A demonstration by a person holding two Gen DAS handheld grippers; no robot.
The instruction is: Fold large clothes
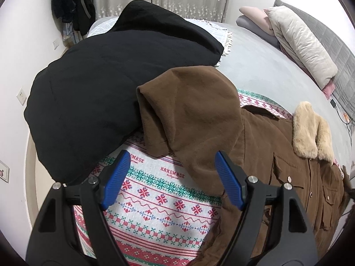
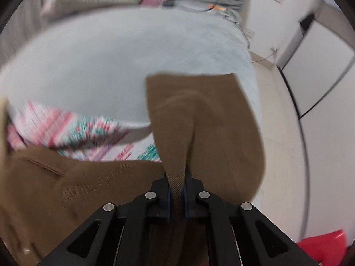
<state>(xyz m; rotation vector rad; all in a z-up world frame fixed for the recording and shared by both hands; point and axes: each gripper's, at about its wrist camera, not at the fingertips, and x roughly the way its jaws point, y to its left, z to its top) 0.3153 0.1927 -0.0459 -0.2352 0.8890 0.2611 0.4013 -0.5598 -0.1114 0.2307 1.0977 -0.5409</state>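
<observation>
Pinching a brown coat (image 2: 199, 115) sleeve, the right gripper (image 2: 176, 190) jaws clamp; only the left gripper (image 1: 172, 177) view shows jaws apart.

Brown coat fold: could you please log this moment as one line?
stage: sleeve fold | right gripper: shut on brown coat sleeve | left gripper: open, empty, over patterned blanket | black coat: untouched

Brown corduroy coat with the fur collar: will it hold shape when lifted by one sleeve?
Probably not. The brown corduroy coat looks floppy: its sleeve drapes limply from the shut right gripper. Its thick body and fur collar will likely drag heavily.
</observation>
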